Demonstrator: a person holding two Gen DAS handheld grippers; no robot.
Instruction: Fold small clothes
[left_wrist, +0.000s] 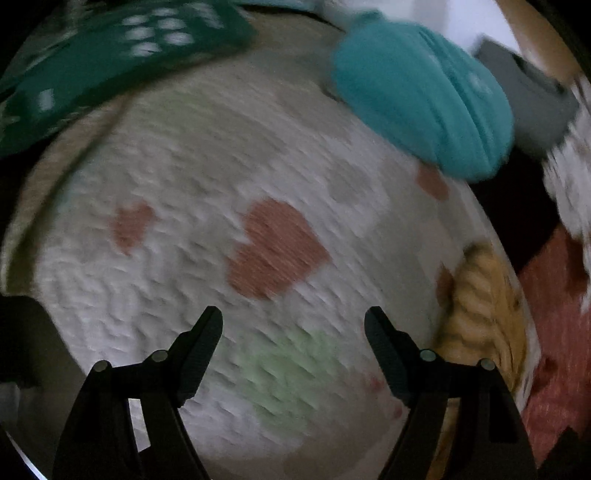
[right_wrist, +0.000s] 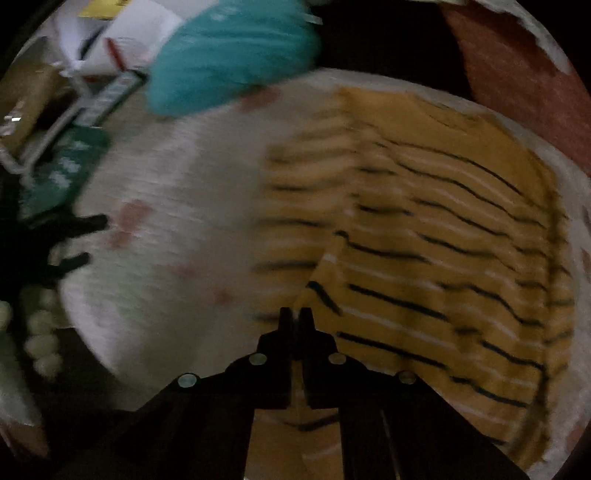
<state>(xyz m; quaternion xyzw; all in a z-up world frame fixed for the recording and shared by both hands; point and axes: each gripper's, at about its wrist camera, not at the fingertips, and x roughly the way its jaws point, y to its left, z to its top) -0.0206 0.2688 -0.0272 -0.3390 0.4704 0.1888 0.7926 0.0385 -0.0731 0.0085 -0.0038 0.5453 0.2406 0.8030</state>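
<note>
A yellow garment with dark and white stripes (right_wrist: 424, 236) lies spread on a white textured cover with pink hearts (right_wrist: 177, 206). My right gripper (right_wrist: 295, 314) is shut on a lifted edge of the yellow garment at its near side. In the left wrist view my left gripper (left_wrist: 293, 321) is open and empty above the white cover (left_wrist: 207, 177), with a bunched part of the yellow garment (left_wrist: 480, 314) to its right. The left gripper's fingers (right_wrist: 79, 240) show at the far left of the right wrist view. Both views are blurred.
A teal folded cloth (left_wrist: 421, 96) lies at the cover's far side, also in the right wrist view (right_wrist: 229, 51). A dark green cloth with white prints (left_wrist: 110, 62) lies at the far left. A red-brown fabric (right_wrist: 517, 74) lies to the right. Papers and a box (right_wrist: 110, 40) are far left.
</note>
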